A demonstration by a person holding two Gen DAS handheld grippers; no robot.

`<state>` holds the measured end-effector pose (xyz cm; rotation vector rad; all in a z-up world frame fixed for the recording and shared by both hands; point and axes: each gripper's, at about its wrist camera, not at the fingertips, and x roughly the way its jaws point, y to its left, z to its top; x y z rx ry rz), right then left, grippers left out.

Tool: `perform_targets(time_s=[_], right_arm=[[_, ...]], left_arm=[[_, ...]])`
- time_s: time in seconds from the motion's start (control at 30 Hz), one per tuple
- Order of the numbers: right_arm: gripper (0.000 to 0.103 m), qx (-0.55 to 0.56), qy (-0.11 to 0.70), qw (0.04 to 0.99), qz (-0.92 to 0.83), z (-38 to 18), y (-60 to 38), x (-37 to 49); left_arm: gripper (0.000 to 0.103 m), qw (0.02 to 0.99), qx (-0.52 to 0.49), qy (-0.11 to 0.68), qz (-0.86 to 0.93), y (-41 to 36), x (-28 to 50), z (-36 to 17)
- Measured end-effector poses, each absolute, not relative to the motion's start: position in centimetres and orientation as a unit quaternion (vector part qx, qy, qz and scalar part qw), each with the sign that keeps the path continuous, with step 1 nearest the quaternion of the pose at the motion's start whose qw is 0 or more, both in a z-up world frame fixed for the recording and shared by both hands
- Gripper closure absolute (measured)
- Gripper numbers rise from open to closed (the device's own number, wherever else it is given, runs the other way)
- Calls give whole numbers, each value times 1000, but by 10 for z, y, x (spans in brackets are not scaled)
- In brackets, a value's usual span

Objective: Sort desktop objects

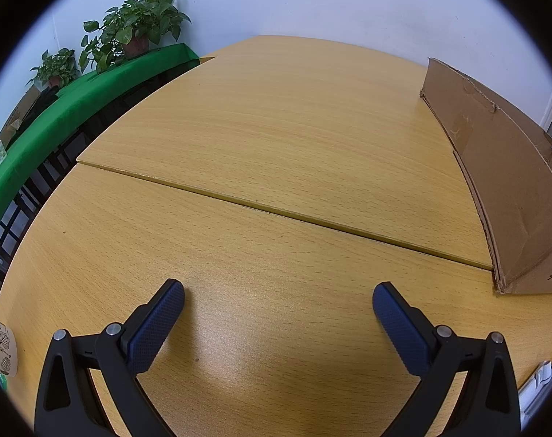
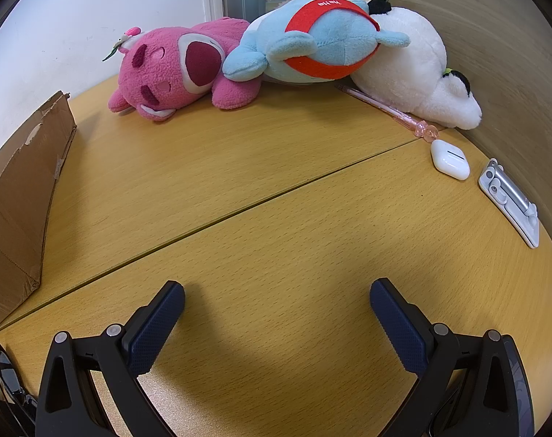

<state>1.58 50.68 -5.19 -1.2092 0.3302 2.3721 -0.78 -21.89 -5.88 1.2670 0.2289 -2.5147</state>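
In the right wrist view a pink plush bear (image 2: 170, 69), a blue plush with a red band (image 2: 312, 42) and a white plush (image 2: 414, 69) lie in a row at the table's far edge. A pink pen (image 2: 385, 109) lies in front of the white plush, with a white earbud case (image 2: 450, 160) and a silver folding stand (image 2: 509, 202) to its right. My right gripper (image 2: 277, 293) is open over bare wood, well short of them. My left gripper (image 1: 278, 293) is open too, with nothing between its fingers. A cardboard box (image 1: 501, 167) stands to its right.
The same cardboard box (image 2: 24, 189) stands at the left of the right wrist view. The wooden table (image 1: 276, 127) has a seam across it. Potted plants (image 1: 137, 29) sit on a green-covered ledge (image 1: 75, 102) beyond the table's left edge. Dark glasses (image 2: 6, 375) lie at the lower left corner.
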Motion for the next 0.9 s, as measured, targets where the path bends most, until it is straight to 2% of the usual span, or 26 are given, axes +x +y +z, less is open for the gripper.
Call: perform_targets(time_s=[0.43,0.6,0.73,0.9], right_arm=[[0,-439,119,226,861,-52,506,16],[0,-473,99,179,857,-48,493,24],[0,-429,47,154,889,-15,463,44],[0,-355,80,-40,931,62,410,45]], left_arm=[[0,158,443,80,-879,-219,-8,-59],[0,142,460,79,-873,-215,-3,-56],[0,124,393,120,-903,-202,25,-19],[0,47,336,120,-933,-159,32,53]])
